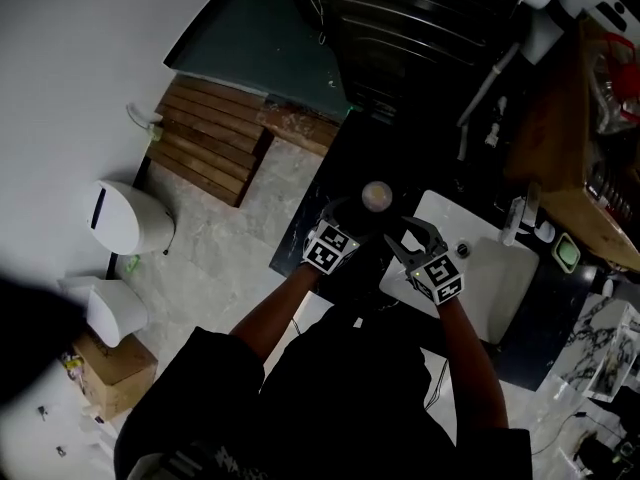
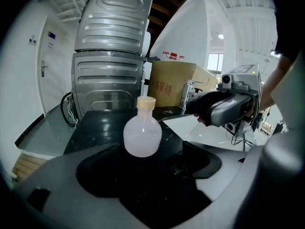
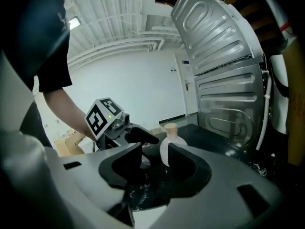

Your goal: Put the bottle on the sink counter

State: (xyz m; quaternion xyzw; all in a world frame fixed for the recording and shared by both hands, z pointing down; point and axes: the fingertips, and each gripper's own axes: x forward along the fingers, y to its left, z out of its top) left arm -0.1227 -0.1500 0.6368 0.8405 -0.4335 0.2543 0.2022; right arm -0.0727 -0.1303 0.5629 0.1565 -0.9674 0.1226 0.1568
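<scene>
Now the bottle (image 2: 142,135) stands on its round bottom on the dark counter (image 1: 330,193) near the white sink (image 1: 500,288). Its long way goes straight up and its tan cap (image 2: 146,102) is on top, so I think it is already where it should be. The left gripper (image 2: 157,163) and the right gripper (image 3: 155,156) sit close on each side with jaws wide apart, pinching nothing, likely so the bottle can stand alone.
</scene>
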